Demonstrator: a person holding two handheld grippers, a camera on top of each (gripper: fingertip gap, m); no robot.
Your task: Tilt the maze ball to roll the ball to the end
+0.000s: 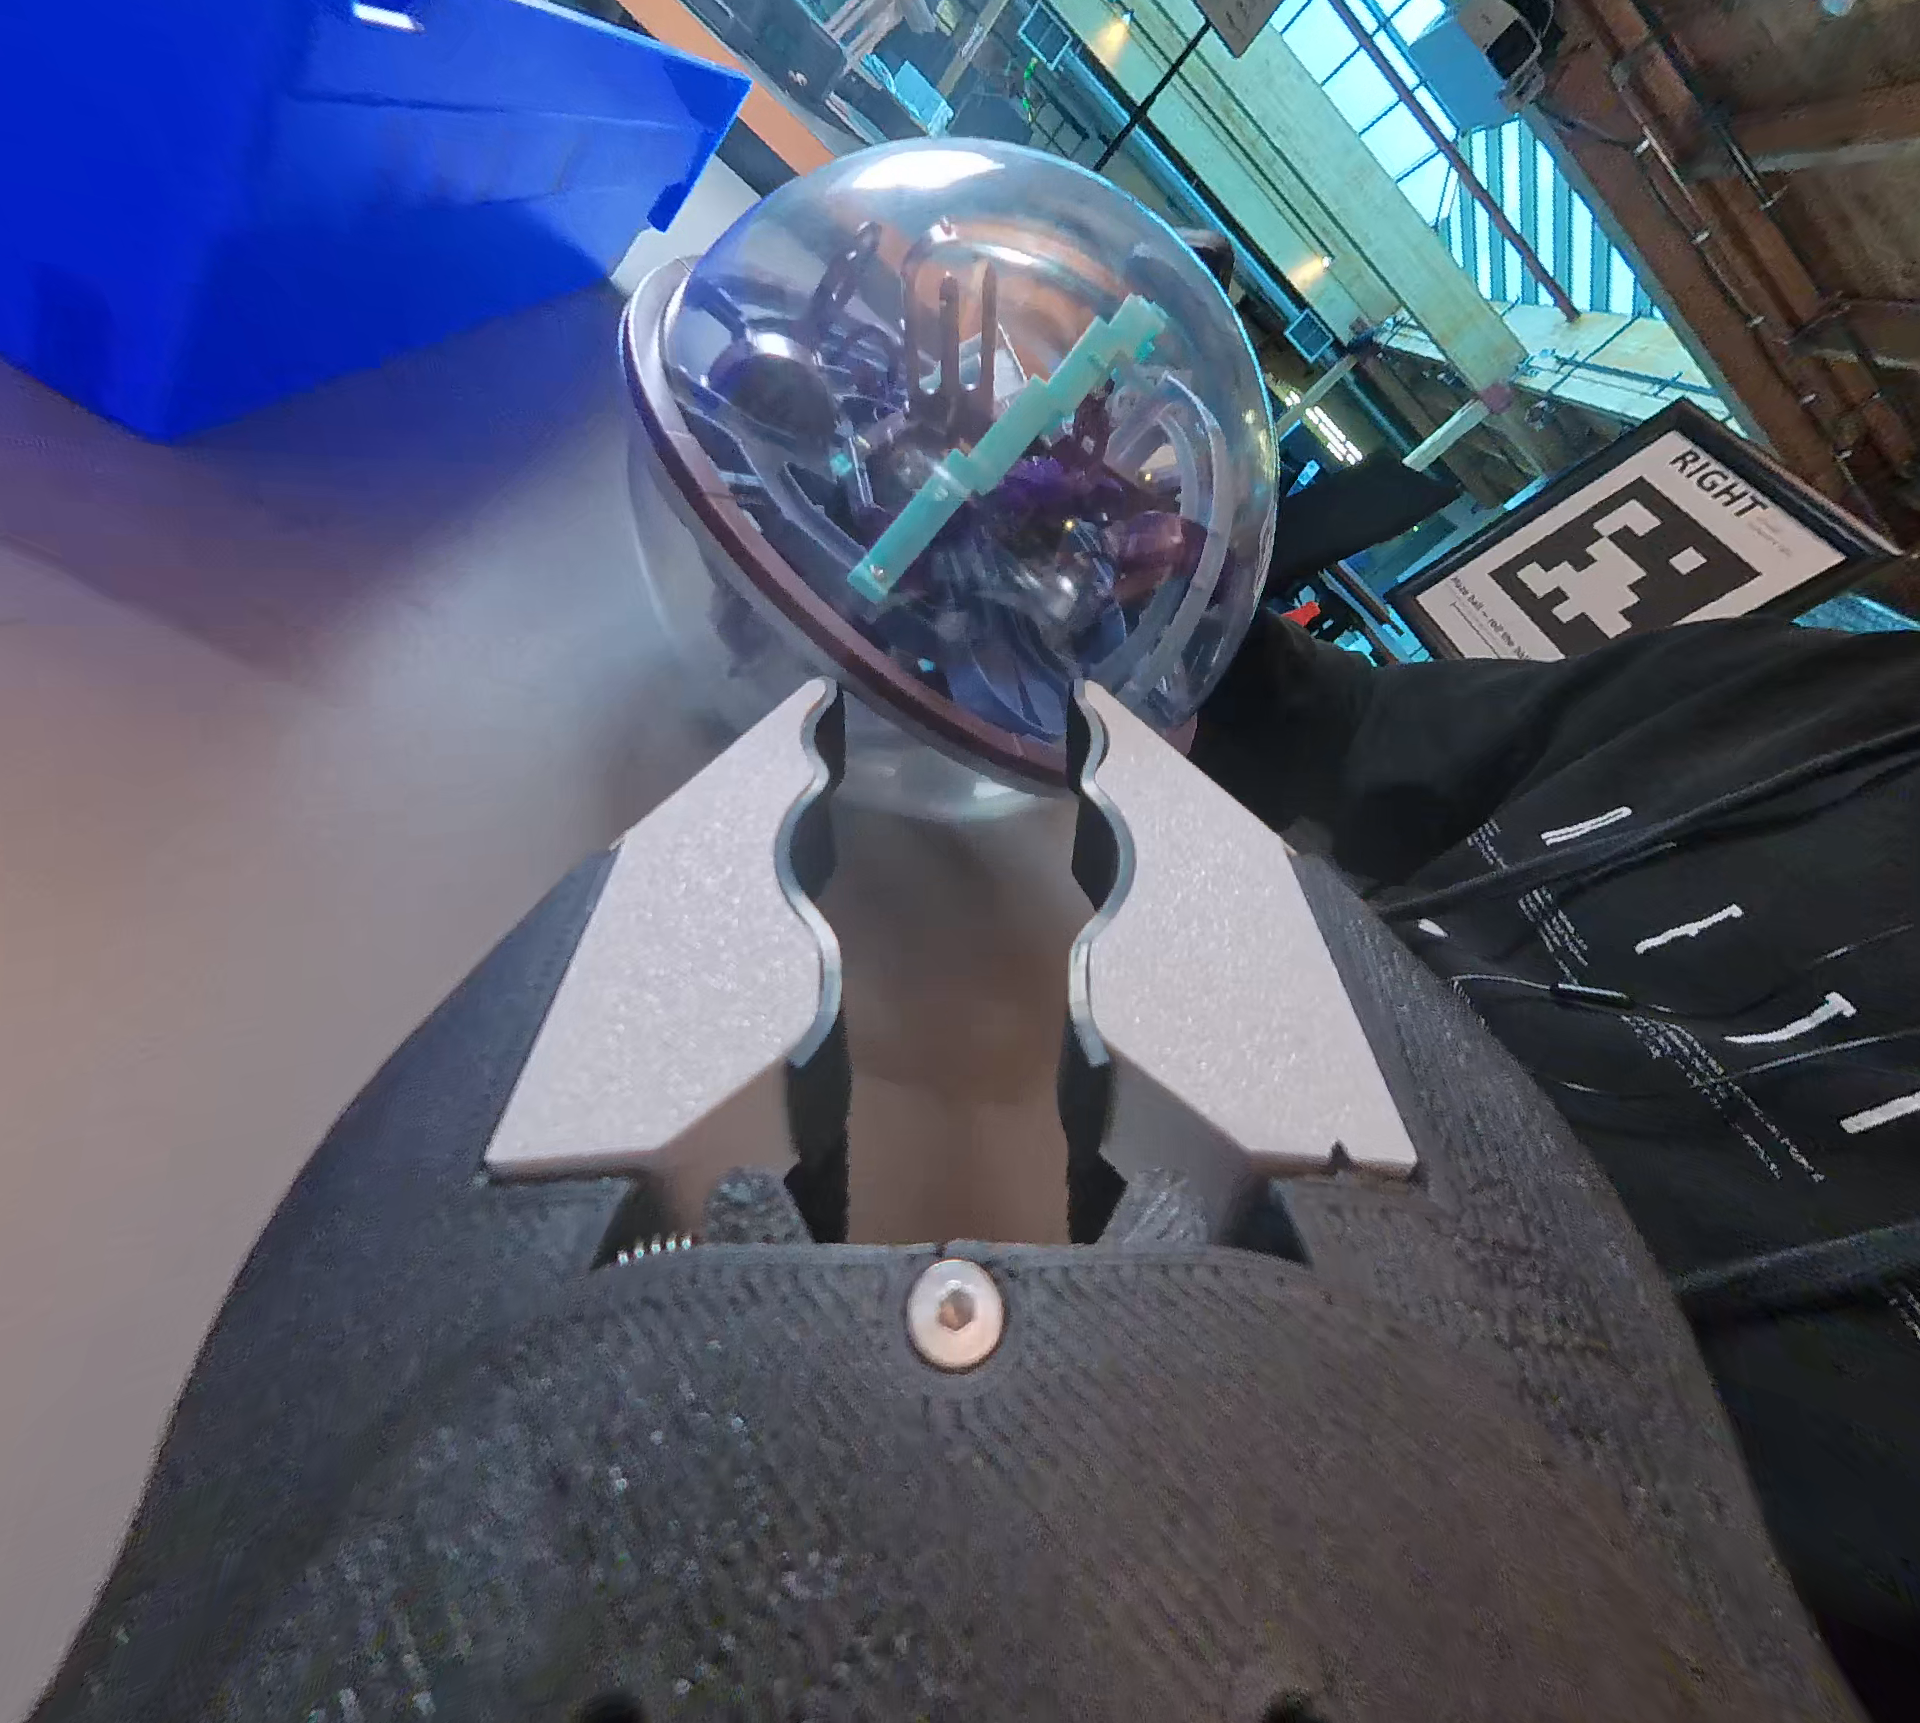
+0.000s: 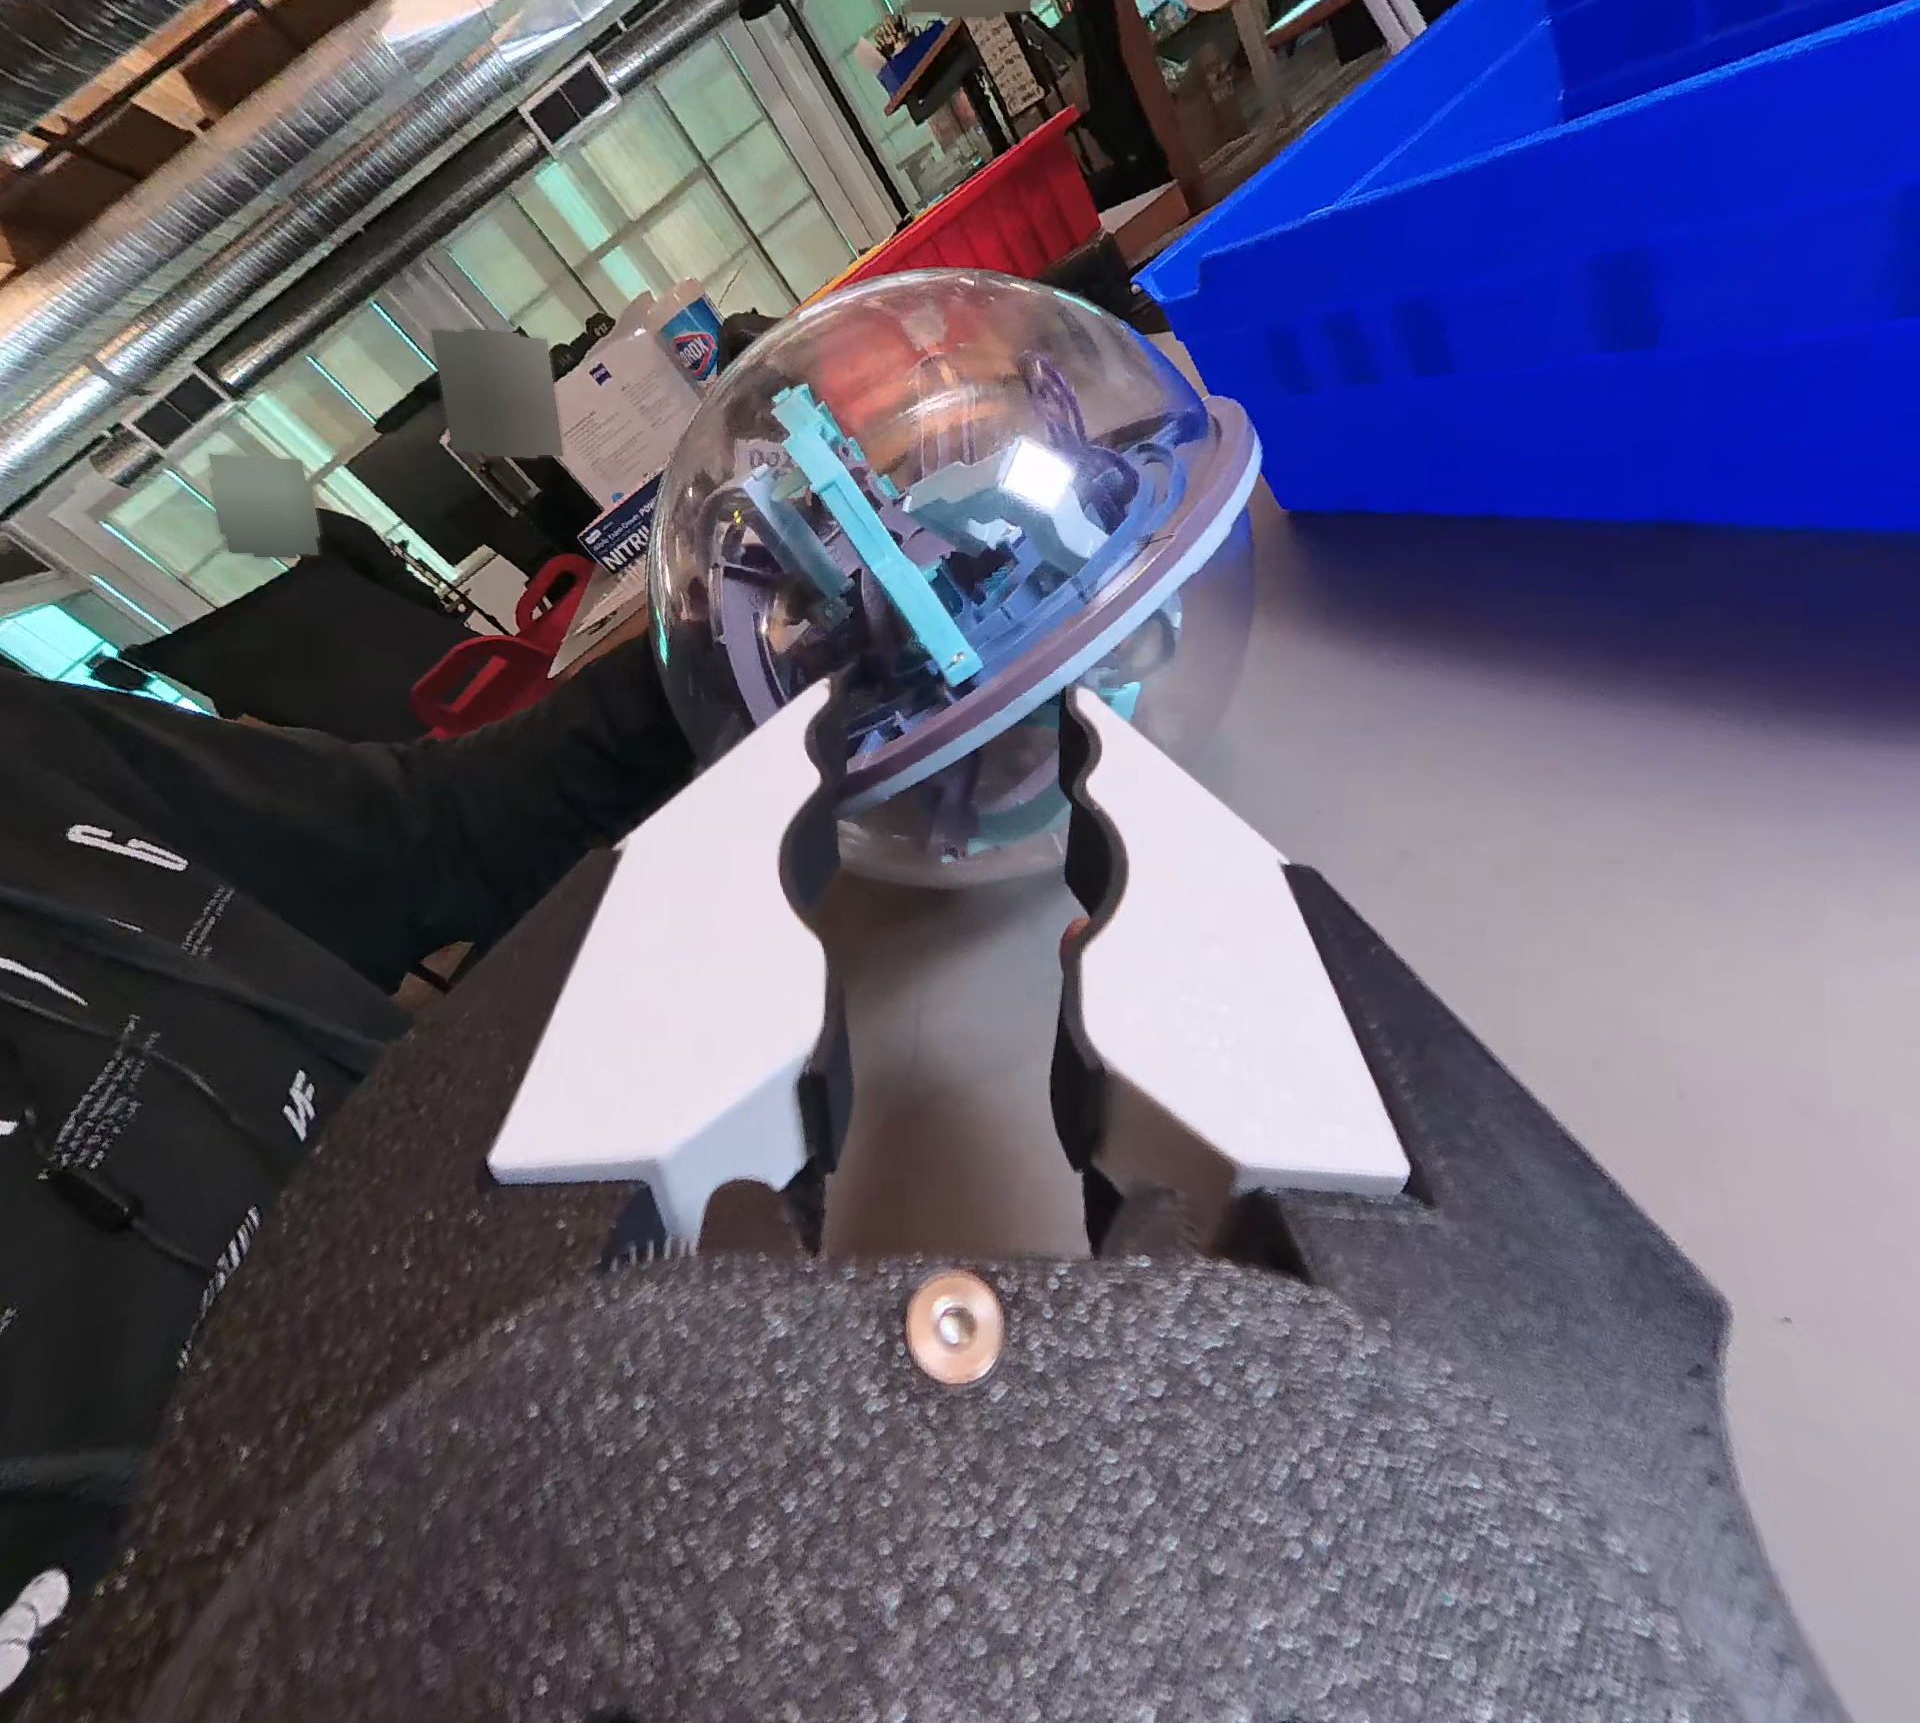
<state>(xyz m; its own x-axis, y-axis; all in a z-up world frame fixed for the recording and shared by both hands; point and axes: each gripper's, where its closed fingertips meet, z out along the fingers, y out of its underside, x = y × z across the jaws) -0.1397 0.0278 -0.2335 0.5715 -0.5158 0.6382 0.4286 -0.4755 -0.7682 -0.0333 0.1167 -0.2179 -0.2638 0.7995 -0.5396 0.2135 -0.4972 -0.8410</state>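
Observation:
The maze ball (image 1: 935, 426) is a clear plastic sphere with purple, blue and teal tracks inside and a dark ring around its middle. It sits tilted just past my left gripper (image 1: 956, 707), whose two pale fingertips close on its lower part beside the ring. In the right wrist view the maze ball (image 2: 935, 551) sits the same way between the tips of my right gripper (image 2: 951, 712), seen from the opposite side. Each gripper is hidden behind the ball in the other's view. I cannot pick out the small rolling ball among the tracks.
A blue plastic bin (image 1: 312, 146) stands on the grey table (image 1: 260, 790) close behind the ball; it also shows in the right wrist view (image 2: 1610, 271). The person's black sleeve (image 1: 1507, 790) lies beside the ball. A framed black-and-white marker sign (image 1: 1631, 561) stands behind it.

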